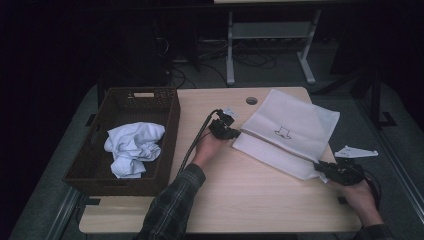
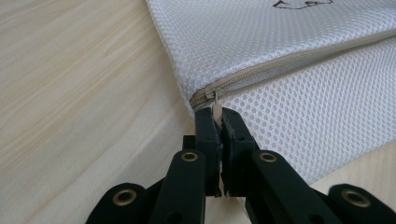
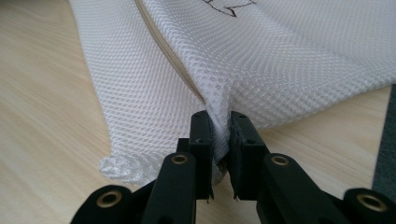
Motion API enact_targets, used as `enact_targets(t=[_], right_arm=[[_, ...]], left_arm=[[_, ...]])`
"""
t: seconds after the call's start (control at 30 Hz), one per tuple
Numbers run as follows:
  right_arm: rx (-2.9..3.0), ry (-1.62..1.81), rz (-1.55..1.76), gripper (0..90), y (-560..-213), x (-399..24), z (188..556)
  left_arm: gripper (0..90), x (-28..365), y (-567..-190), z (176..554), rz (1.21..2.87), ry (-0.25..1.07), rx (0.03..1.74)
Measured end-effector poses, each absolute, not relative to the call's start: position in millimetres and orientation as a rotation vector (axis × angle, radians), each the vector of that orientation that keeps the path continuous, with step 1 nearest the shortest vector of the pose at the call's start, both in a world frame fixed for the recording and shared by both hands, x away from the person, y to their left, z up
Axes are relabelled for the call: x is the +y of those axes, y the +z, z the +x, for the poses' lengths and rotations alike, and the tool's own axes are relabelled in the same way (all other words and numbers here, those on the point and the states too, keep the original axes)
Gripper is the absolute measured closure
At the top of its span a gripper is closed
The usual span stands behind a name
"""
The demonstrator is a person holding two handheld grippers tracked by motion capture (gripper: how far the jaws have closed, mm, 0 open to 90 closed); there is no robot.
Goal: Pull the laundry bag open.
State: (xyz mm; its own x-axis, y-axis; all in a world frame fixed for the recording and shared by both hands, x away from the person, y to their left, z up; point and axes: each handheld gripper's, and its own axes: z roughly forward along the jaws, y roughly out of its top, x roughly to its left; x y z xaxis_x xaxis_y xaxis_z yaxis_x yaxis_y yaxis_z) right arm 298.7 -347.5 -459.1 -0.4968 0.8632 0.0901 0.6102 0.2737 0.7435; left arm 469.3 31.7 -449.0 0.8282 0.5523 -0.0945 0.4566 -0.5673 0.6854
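A: Your left gripper (image 2: 219, 116) is clamped on the zipper pull (image 2: 216, 105) at the near corner of the white mesh bag (image 2: 299, 60).

B: And your right gripper (image 3: 219, 122) pinches a bunched fold of mesh at the bag's other end, beside the zipper (image 3: 168, 58).

A: Between your hands, the bag (image 1: 290, 132) lies flat on the wooden table (image 1: 240, 190), right of centre.

B: To your left, a dark wicker basket (image 1: 167, 130) holds a crumpled white cloth (image 1: 132, 147).
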Motion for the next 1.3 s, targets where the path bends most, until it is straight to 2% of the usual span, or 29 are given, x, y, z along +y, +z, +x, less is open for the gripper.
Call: enact_targets(t=[0.23, 0.33, 0.6, 0.77, 0.9, 1.07, 1.3], right_arm=[[2.238, 1.019, 1.357, 78.1, -467.4, -346.3, 302.7], [2.243, 1.009, 1.363, 74.2, -469.3, -344.8, 303.3], [2.213, 1.027, 1.397, 43.3, -467.3, -342.2, 302.7], [2.241, 1.024, 1.378, 26.6, -465.6, -335.3, 302.1], [2.267, 1.019, 1.341, 20.8, -463.6, -329.5, 300.7], [2.278, 1.021, 1.299, 18.3, -459.8, -323.5, 297.3], [2.294, 1.025, 1.262, 16.1, -457.2, -315.9, 294.7]], left_arm=[[86.2, 30.2, -458.8, 472.9, 2.283, 0.153, 0.745], [83.5, 30.7, -459.0, 473.5, 2.281, 0.160, 0.749], [45.4, 36.5, -448.9, 468.3, 2.263, 0.133, 0.742], [31.1, 43.7, -442.5, 458.8, 2.230, 0.124, 0.733], [19.6, 48.2, -439.3, 449.3, 2.268, 0.115, 0.733], [15.2, 56.8, -437.8, 432.7, 2.248, 0.126, 0.730], [14.1, 69.1, -432.8, 408.9, 2.236, 0.142, 0.725]])
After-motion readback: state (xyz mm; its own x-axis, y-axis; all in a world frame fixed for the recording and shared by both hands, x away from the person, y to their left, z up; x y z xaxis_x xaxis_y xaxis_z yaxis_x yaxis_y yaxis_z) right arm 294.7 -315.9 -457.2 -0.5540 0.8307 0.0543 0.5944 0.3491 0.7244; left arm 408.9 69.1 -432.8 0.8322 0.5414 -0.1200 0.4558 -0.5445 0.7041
